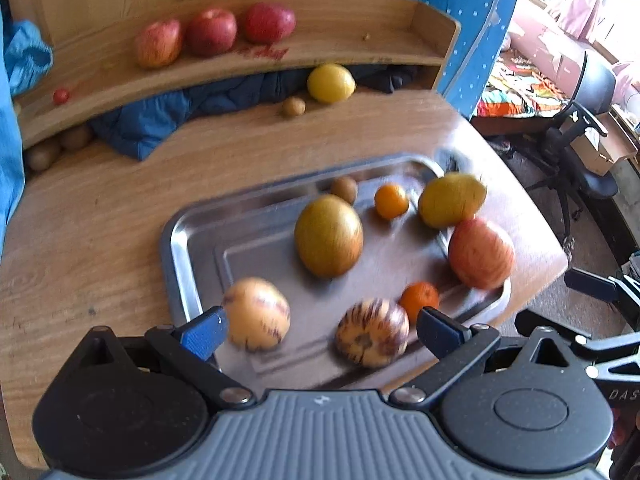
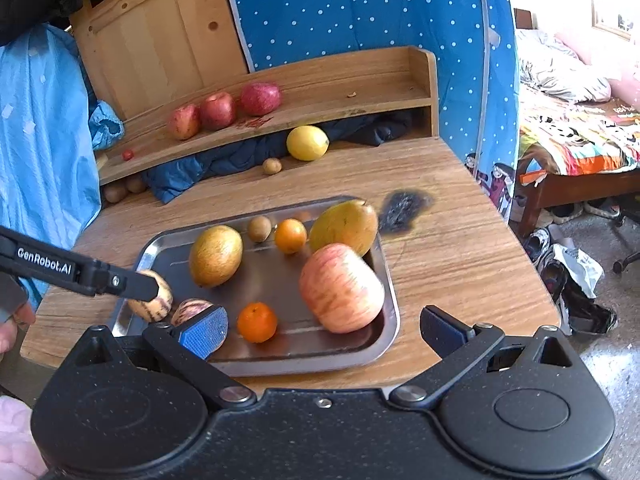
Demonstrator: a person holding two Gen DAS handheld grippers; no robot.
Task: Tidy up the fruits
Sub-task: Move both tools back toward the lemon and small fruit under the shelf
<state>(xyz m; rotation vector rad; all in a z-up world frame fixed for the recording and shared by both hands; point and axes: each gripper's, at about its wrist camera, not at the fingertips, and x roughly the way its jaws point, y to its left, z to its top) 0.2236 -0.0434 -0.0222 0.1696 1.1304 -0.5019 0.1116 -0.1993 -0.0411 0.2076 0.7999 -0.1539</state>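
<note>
The left tool [image 1: 320, 330] is hovering low over the near edge of the steel tray [image 1: 188, 240], jaws spread wide and holding nothing. Just ahead of its left finger a pale striped fruit [image 1: 258, 314] is sitting, and a second striped fruit [image 1: 372, 332] is lying between the fingers, nearer the right one. Both look smooth, round and thin-skinned, so I'd say they are likely to roll and bruise; a gentle squeeze across the widest middle looks safest.

Moving right, the right tool [image 2: 322, 330] is also gaping wide and empty. Straight ahead of it a small orange [image 2: 257, 322] is resting, light and firm, easy to pinch across its waist. Just right of that, the big pink apple [image 2: 340, 288] is leaning near the tray wall; it looks heavy and waxy, so it probably needs nearly the full opening across its belly. Beyond it a mango [image 2: 346, 228] is lying. Farther ahead, three red apples [image 2: 218, 110] are lining the shelf [image 2: 360, 80] above the counter [image 2: 440, 248].
</note>
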